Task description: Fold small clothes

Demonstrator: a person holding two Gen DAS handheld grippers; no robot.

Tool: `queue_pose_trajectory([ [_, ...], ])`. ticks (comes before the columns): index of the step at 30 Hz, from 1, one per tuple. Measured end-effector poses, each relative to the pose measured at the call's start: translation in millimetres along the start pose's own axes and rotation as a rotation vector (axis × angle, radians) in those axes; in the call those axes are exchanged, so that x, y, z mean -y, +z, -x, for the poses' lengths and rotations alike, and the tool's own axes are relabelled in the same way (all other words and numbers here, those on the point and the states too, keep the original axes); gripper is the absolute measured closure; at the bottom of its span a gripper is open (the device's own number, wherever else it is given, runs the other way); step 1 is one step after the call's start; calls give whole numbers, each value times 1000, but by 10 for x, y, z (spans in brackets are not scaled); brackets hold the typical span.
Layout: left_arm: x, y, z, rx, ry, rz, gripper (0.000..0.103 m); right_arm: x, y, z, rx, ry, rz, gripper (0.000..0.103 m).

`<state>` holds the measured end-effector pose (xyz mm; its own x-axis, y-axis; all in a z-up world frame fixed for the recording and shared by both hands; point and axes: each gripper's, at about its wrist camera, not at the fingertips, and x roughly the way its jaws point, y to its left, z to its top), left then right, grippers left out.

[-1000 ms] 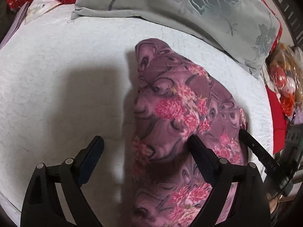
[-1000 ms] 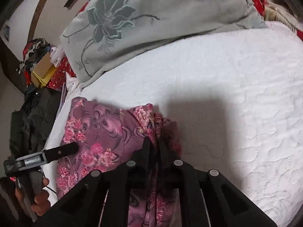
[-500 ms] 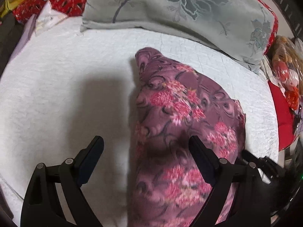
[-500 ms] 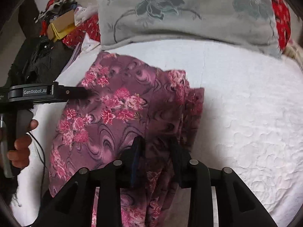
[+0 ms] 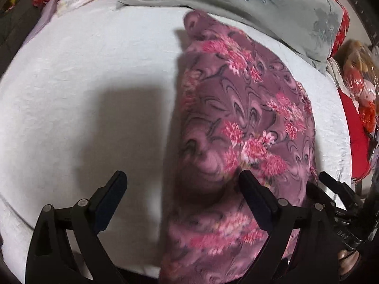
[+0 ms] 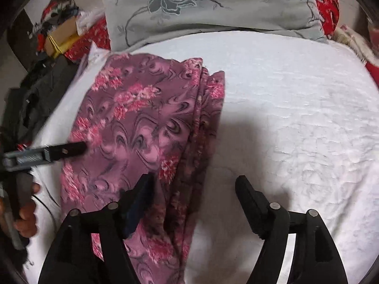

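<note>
A purple garment with pink flowers (image 5: 248, 118) lies folded lengthwise on the white quilted bed cover (image 5: 71, 94). My left gripper (image 5: 181, 177) hangs open over its left edge, one finger above the sheet and the other above the cloth, holding nothing. In the right wrist view the garment (image 6: 142, 123) shows its stacked fold edges on its right side. My right gripper (image 6: 194, 179) has its jaws opening; the fold edge lies under the gap and the pads do not press on it. The left gripper (image 6: 71, 149), held by a hand, reaches in over the garment's left side.
A grey pillow with a flower print (image 6: 213, 4) lies across the far end of the bed. Dark clothing (image 6: 35, 94) and a cardboard box (image 6: 61, 37) sit off the bed's left side. A bag of soft toys (image 5: 360, 75) stands at the right.
The right gripper was shut on the garment's fold edge, then opened and let it go. The garment now lies flatter and fully laid out. The left gripper stayed open and drifted back along the cloth.
</note>
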<state>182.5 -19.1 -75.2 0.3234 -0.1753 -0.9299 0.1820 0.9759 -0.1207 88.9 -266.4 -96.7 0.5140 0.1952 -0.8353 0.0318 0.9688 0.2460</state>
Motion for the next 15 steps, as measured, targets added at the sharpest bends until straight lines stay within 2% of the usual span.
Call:
queue_pose_trajectory([
  [5, -49, -265, 281, 52, 85, -57, 7, -129, -94, 244, -18, -112, 74, 18],
  [12, -134, -669, 404, 52, 139, -62, 7, -139, -438, 493, -25, -159, 78, 14],
  [15, -148, -800, 498, 72, 138, -51, 7, -85, -600, 629, 8, -150, 45, 9],
])
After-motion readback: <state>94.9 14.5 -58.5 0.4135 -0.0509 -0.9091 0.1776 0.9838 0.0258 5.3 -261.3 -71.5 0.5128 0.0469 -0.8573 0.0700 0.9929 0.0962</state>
